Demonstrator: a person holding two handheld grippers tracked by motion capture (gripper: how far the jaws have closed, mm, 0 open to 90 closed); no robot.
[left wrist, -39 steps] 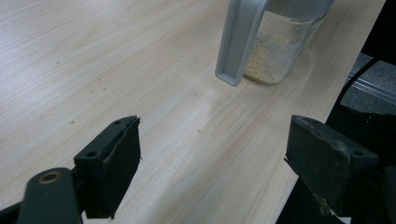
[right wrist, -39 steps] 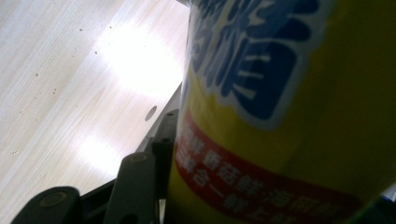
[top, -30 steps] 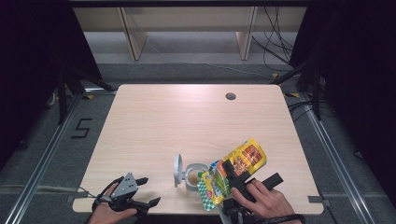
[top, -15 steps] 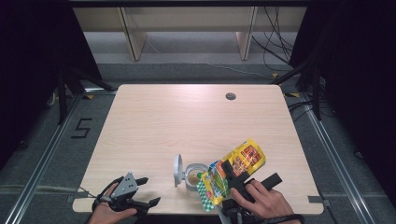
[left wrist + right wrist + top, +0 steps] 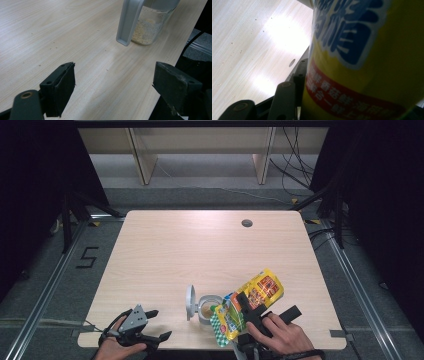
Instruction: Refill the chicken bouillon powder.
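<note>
1. Nothing has shifted since a second ago: the right gripper (image 5: 248, 312) still clamps the yellow printed seasoning pouch (image 5: 250, 305), tilted over the clear lidded jar (image 5: 206, 307) at the table's (image 5: 200, 245) six o'clock edge.
2. The left gripper (image 5: 152, 325), at the jar's eight o'clock, stays wide and empty.
3. Pouring looks paused.

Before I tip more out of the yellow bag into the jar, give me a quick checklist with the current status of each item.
1. Right gripper clamped on the yellow bag: ok, the bag sits between its jaws, pressed against the one that shows.
2. Jar upright on the table: ok.
3. Jar lid flipped open, clear of the mouth: ok.
4. Bag's opening over the jar mouth: cannot tell; its lower end is beside the jar.
5. Left gripper steadying the jar: not ok, jaws open and apart from it, near the table's front edge.
6. Room in the jar: ok, only a low layer of powder.
</note>
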